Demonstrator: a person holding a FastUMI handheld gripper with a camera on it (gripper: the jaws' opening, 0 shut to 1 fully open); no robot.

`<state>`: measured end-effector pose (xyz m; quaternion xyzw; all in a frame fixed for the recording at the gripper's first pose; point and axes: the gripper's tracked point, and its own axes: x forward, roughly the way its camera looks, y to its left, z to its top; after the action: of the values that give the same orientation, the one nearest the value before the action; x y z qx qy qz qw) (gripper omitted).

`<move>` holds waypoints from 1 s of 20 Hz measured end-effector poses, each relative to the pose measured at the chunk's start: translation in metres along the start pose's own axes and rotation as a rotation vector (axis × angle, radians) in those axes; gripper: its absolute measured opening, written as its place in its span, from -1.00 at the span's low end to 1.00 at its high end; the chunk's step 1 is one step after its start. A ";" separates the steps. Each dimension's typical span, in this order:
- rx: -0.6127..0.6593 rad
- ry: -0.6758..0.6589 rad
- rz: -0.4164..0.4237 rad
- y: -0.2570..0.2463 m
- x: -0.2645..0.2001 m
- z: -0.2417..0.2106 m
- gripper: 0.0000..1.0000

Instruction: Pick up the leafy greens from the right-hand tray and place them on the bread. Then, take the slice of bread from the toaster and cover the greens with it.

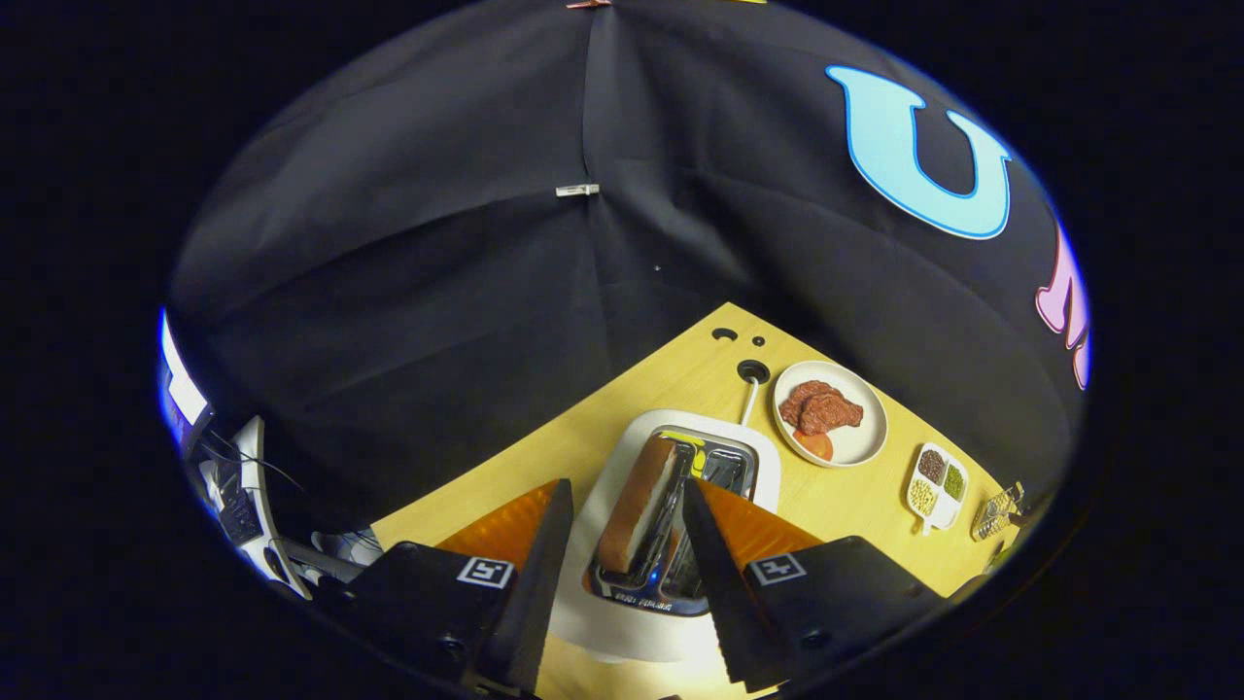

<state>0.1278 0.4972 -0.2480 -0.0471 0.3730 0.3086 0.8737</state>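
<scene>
A white toaster (622, 612) stands on the wooden table right below my gripper (627, 491). A slice of bread (637, 506) with a brown crust stands upright in the toaster's left slot, sticking up between my two fingers. The fingers are spread wide on either side of the slice, with visible gaps, and touch nothing. The toaster's right slot (724, 467) looks empty. No greens are in sight.
A white plate (860, 442) with reddish-brown meat slices (819, 406) and a tomato slice (814, 444) lies beyond the toaster to the right. Further right sit a small divided dish of seeds (938, 486) and a clear item (996, 510). The toaster's cable runs to a table hole (753, 370).
</scene>
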 end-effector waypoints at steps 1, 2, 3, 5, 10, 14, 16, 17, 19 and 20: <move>0.007 0.014 -0.015 -0.004 0.006 -0.002 0.39; 0.015 0.027 -0.030 -0.008 0.006 -0.003 0.36; 0.020 0.036 -0.053 -0.014 0.012 -0.006 0.30; 0.034 0.054 -0.076 -0.021 0.017 -0.008 0.05; 0.086 0.107 -0.046 -0.019 0.024 -0.020 -0.42; 0.158 0.083 0.007 -0.010 0.023 -0.020 -0.64; 0.170 0.064 0.033 -0.010 0.016 -0.016 -0.71; 0.178 0.046 0.044 -0.010 0.011 -0.011 -0.73; 0.218 0.004 0.070 -0.014 -0.003 0.003 -0.73; 0.241 -0.019 0.081 -0.017 -0.014 0.010 -0.73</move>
<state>0.1364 0.4799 -0.2340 0.0765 0.4009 0.2971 0.8632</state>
